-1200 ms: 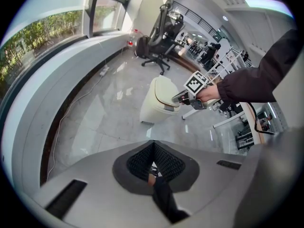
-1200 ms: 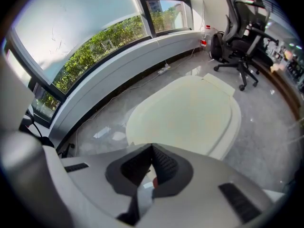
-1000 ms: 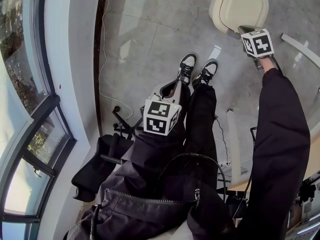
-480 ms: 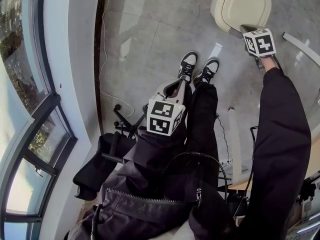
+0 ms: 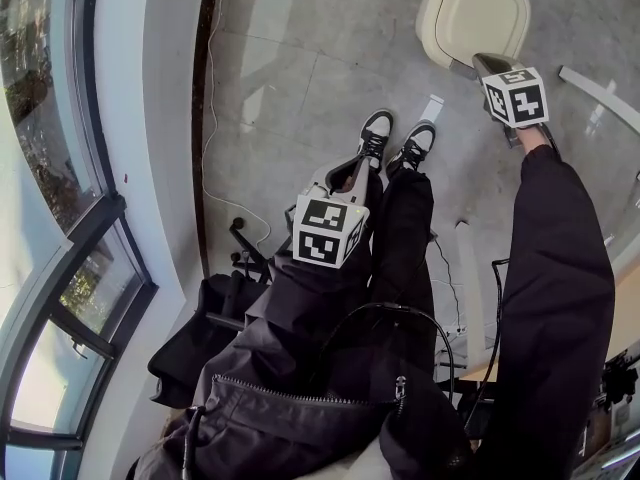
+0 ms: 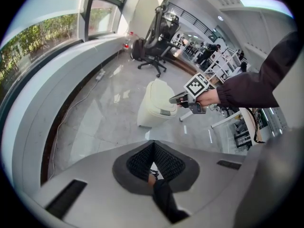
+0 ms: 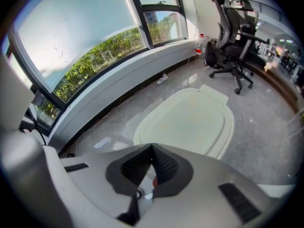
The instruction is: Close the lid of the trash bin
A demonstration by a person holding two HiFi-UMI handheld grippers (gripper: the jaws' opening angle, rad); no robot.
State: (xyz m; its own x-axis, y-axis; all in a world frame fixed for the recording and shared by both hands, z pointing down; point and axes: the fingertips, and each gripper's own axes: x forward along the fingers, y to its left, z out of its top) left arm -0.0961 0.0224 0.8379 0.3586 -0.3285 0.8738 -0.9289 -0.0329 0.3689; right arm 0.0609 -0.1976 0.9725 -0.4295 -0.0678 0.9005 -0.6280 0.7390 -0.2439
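Note:
The cream trash bin (image 5: 475,13) stands on the grey floor ahead of my feet, and its lid (image 7: 190,122) lies flat and closed. My right gripper (image 5: 487,65) is shut with nothing in it and hovers just above the lid's near edge. The left gripper view shows the bin (image 6: 156,103) from the side, with the right gripper (image 6: 183,99) at its top rim. My left gripper (image 5: 345,173) hangs in front of my legs, far from the bin, pointing down at the floor. Its jaws are shut and empty.
My black-and-white shoes (image 5: 375,133) stand between me and the bin. A white cable (image 5: 215,118) runs along the floor by the curved window wall. A black office chair (image 7: 235,23) stands beyond the bin. A black bag (image 5: 195,333) lies at my left.
The right gripper has lifted slightly off the lid and drawn a little toward me. The left gripper has stayed where it was.

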